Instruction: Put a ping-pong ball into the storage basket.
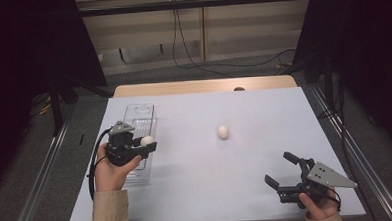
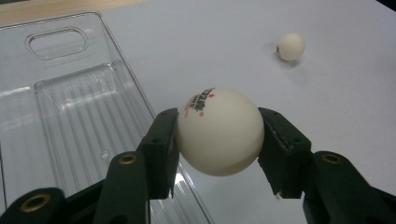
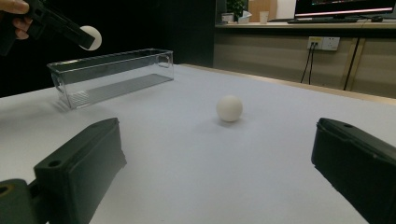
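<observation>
- Your left hand comes in at the bottom left of the high view, carrying the left hand-held gripper above the desk.
- The clear plastic bin sits at the left side of the desk, long and narrow, with a handle slot in its far end wall; in the left gripper view its ribbed floor is bare.
- That left hand-held gripper is clamped on a white ball: both black pads press on its sides, and the red and black print faces up and to the left.
- In the high view the held ball lies over the bin's right-hand long wall; in the right gripper view it hangs clear above the bin, off the desk.
- A second white ball rests on the bare desk near the middle, well apart from both hand-held grippers and to the right of the bin.
- Your right hand-held gripper sits low near the front right corner with its jaws spread wide and nothing between them; in the right gripper view the second ball lies ahead, far beyond the jaw tips.
</observation>
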